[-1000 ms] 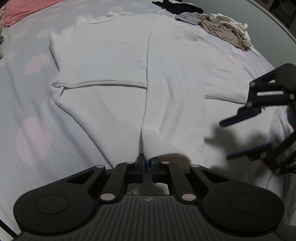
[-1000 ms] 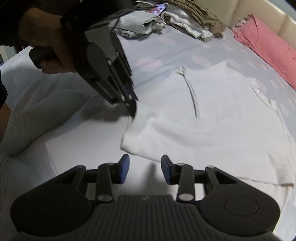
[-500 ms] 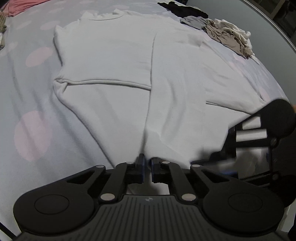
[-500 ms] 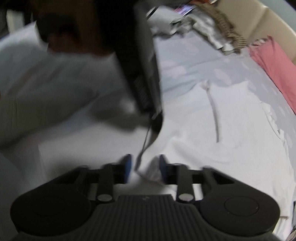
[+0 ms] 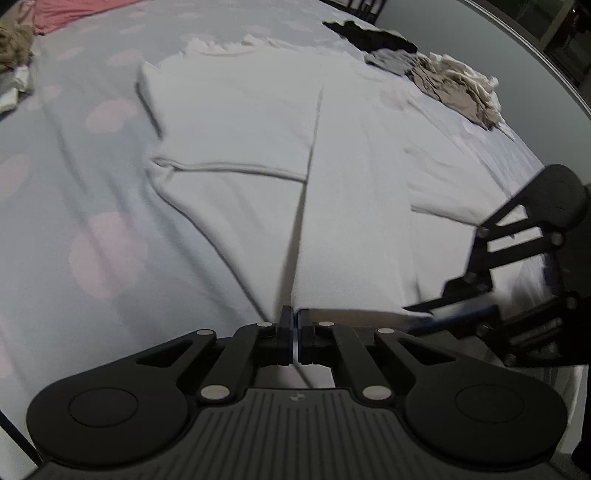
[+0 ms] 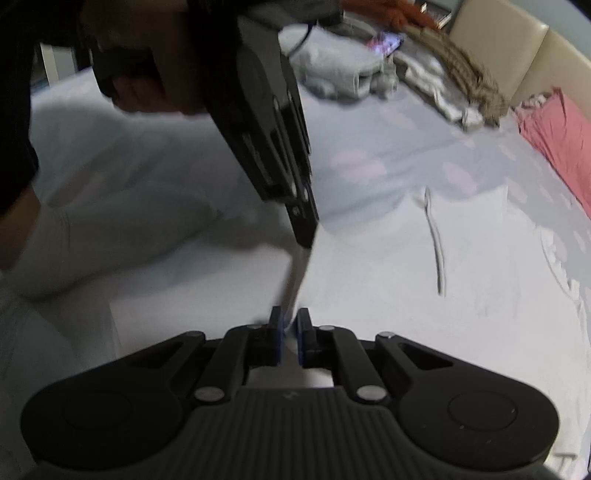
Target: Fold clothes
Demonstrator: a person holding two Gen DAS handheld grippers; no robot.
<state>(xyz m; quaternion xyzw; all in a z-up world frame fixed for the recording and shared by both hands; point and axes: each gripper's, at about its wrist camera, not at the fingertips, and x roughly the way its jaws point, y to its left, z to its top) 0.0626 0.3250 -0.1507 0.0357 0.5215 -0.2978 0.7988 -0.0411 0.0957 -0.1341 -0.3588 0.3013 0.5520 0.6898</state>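
Observation:
A white long-sleeved shirt (image 5: pixel 240 129) lies flat on the dotted bed sheet (image 5: pixel 74 184), both sleeves folded across its body. My left gripper (image 5: pixel 294 317) is shut on the near hem, and a tight crease runs away from its tips. To its right, my right gripper (image 5: pixel 424 312) meets the same hem. In the right wrist view the shirt (image 6: pixel 388 295) stretches away, and my right gripper (image 6: pixel 290 321) is closing its blue pads onto a raised strip of cloth that they pinch. That strip runs up to my left gripper (image 6: pixel 306 240), held by a person's hand (image 6: pixel 147 92).
A loose pile of beige and grey clothes (image 5: pixel 454 85) and a black garment (image 5: pixel 369 33) lie at the far right of the bed. Pink cloth (image 6: pixel 554 129) sits near the beige headboard (image 6: pixel 498 44), with folded clothes (image 6: pixel 340 77) beyond the shirt.
My right gripper came in to the hem beside the left one and closed from wide open onto the cloth. Both grippers have drawn the hem up, pulling the cloth taut.

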